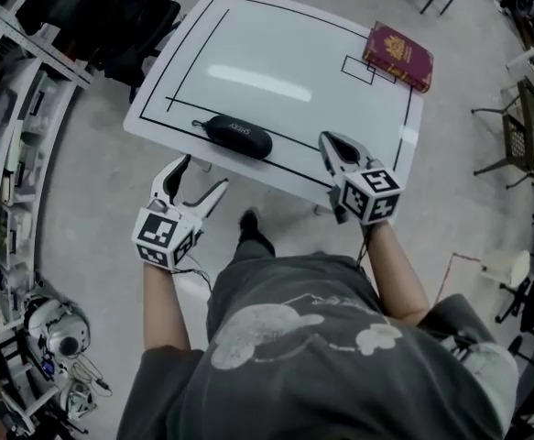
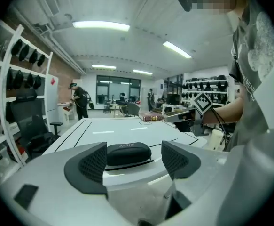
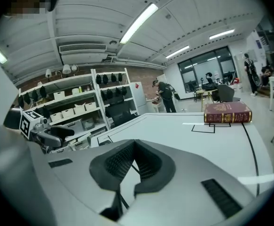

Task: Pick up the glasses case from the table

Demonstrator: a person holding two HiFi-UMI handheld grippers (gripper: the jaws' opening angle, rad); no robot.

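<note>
The black glasses case [image 1: 238, 137] lies near the front edge of the white table [image 1: 285, 44], left of centre. My left gripper [image 1: 202, 174] hovers just off that edge, below the case, with its jaws wide open and nothing between them. In the left gripper view the case [image 2: 129, 154] shows in the gap between the two pads, a little beyond them, untouched. My right gripper [image 1: 327, 141] is over the table's front right part, to the right of the case, with its jaws shut and empty. In the right gripper view its pads [image 3: 122, 160] meet at the tips.
A dark red book [image 1: 397, 56] lies at the table's far right corner, also in the right gripper view as the book [image 3: 227, 112]. Black tape lines mark the tabletop. A black office chair [image 1: 143, 16] and shelves [image 1: 10, 154] stand at left, chairs at right.
</note>
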